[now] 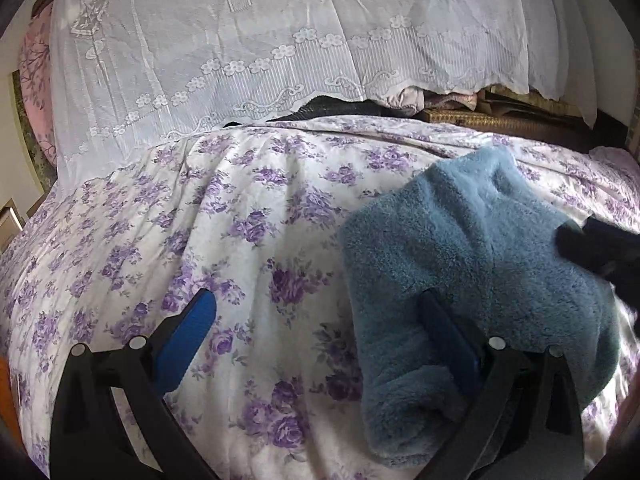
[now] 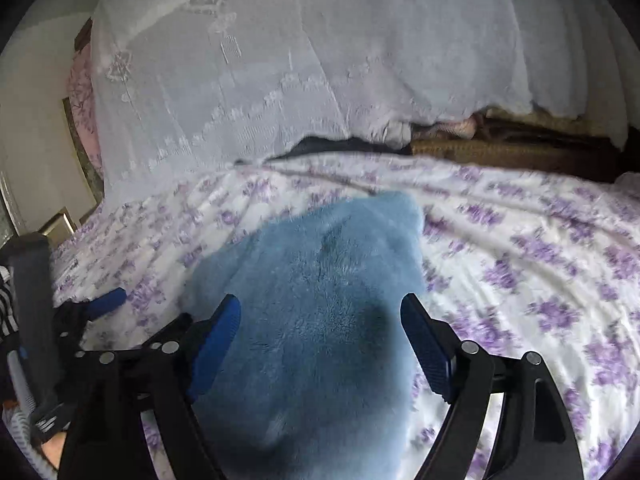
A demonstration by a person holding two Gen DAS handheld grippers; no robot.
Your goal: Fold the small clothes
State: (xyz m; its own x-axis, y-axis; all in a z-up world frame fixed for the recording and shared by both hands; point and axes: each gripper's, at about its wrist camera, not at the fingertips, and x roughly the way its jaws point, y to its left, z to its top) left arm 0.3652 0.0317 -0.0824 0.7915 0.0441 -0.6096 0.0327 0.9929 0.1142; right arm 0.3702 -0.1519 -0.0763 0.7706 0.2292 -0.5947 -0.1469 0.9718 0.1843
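A fluffy blue garment [image 1: 472,256] lies bunched on the purple-flowered bedspread [image 1: 224,224]. My left gripper [image 1: 316,316] is open at the garment's left edge; its right finger [image 1: 448,336] rests on the fleece and its left finger [image 1: 188,336] is over bare bedspread. In the right wrist view the garment [image 2: 320,320] lies between and under my open right gripper [image 2: 320,320], with one blue pad [image 2: 216,336] on each side. The left gripper's blue tip [image 2: 108,300] shows at the far left there.
A white lace curtain [image 1: 256,48] hangs over the far side of the bed. Folded fabrics and a woven mat [image 1: 472,116] lie under its hem at the back right. A pink floral cloth [image 1: 36,72] and a wall are at the far left.
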